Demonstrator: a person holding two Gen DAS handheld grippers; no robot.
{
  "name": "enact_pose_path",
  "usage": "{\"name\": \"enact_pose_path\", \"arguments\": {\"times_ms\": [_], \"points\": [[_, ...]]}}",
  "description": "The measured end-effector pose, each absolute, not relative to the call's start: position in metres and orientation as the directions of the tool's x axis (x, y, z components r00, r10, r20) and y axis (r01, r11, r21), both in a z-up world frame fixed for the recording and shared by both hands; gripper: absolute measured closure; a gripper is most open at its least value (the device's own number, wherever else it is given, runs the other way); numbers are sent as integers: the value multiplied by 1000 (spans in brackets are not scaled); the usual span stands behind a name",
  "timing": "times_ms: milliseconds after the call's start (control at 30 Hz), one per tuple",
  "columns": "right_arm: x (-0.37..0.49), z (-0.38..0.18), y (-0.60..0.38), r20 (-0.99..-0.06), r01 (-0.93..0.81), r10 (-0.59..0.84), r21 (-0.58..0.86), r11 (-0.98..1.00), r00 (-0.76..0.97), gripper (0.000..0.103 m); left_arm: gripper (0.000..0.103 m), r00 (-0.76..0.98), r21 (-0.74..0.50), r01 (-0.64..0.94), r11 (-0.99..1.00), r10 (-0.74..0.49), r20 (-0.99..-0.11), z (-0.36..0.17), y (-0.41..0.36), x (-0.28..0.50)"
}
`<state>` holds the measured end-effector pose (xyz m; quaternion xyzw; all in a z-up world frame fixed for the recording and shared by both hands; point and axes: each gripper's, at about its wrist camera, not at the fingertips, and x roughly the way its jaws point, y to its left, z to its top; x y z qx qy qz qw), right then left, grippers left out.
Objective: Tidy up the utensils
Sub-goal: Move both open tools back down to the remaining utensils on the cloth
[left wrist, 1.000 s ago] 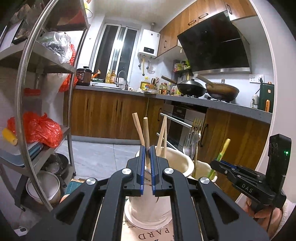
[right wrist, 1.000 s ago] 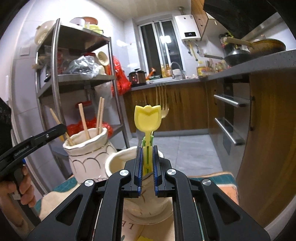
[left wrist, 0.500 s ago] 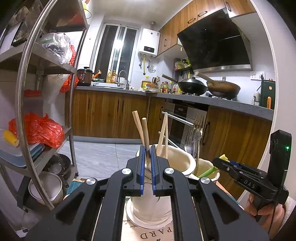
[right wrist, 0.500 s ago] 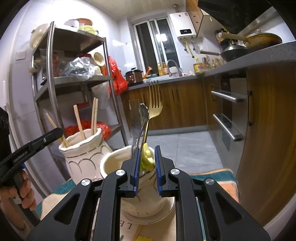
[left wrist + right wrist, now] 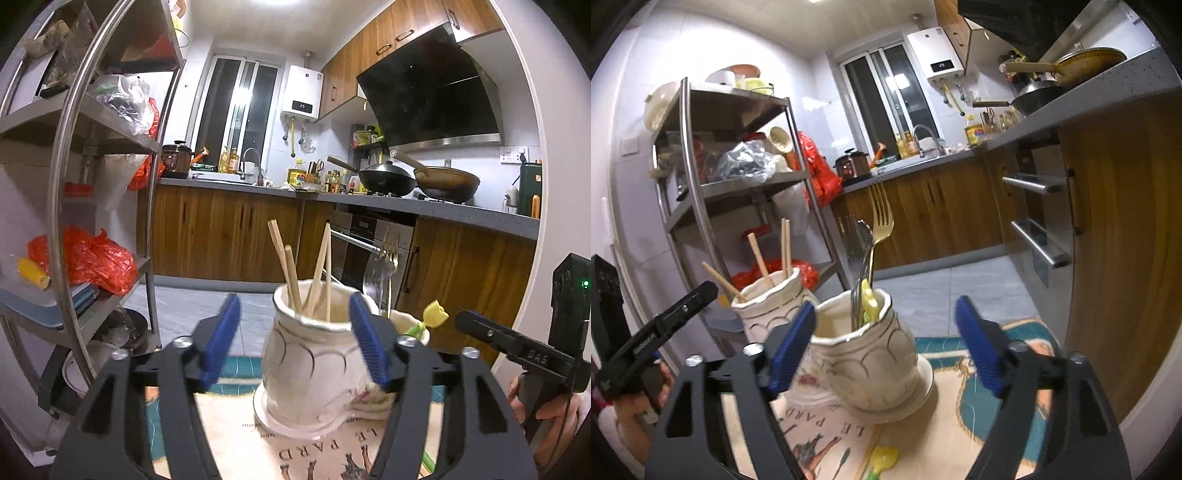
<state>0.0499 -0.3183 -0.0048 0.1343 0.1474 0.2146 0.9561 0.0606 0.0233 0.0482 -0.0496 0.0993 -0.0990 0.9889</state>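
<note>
My left gripper is opening its jaws, and nothing is pressed between the blue pads. Just beyond them stands a white vase with several wooden chopsticks in it. My right gripper is also opening, its pads either side of a second white vase without touching it. That vase holds a gold fork, other metal cutlery and a yellow tulip-shaped spoon. The chopstick vase stands to its left. Both vases rest on a printed mat.
A steel shelf rack with red bags and bowls stands at the left. Wooden cabinets and an oven line the right. Another yellow utensil lies on the mat in front of the fork vase. A hand holds the right gripper.
Both grippers went from shut to wide apart. The left one let go of a chopstick, which now stands in its vase. The right one lowered the yellow spoon into the fork vase and released it.
</note>
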Motion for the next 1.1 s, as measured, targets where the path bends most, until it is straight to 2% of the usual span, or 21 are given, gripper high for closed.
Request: {"name": "enact_pose_path", "arguments": {"times_ms": [33, 133, 200, 367, 600, 767, 1100], "points": [[47, -5, -319, -224, -369, 447, 315, 874, 866, 13, 26, 959, -119, 185, 975, -206, -193, 46, 23, 58], [37, -7, -320, -231, -356, 430, 302, 885, 873, 8, 10, 955, -116, 179, 977, -201, -217, 38, 21, 48], [31, -9, -322, -243, -341, 416, 296, 892, 876, 7, 5, 953, -103, 173, 979, -193, -234, 32, 18, 43], [23, -15, -326, -296, -308, 383, 269, 912, 875, 6, 6, 940, -69, 176, 982, -188, -286, 20, 9, 32], [20, -31, -309, -488, -302, 342, 162, 939, 803, 6, 6, 908, -68, 192, 979, -203, -366, 7, -1, 21], [26, -51, -298, -627, -316, 342, 158, 936, 700, 6, 6, 885, -89, 195, 977, -214, -413, -2, 0, 22], [28, -72, -275, -723, -385, 341, 112, 916, 600, 8, 6, 869, -61, 207, 976, -212, -446, -9, -8, 25]]}}
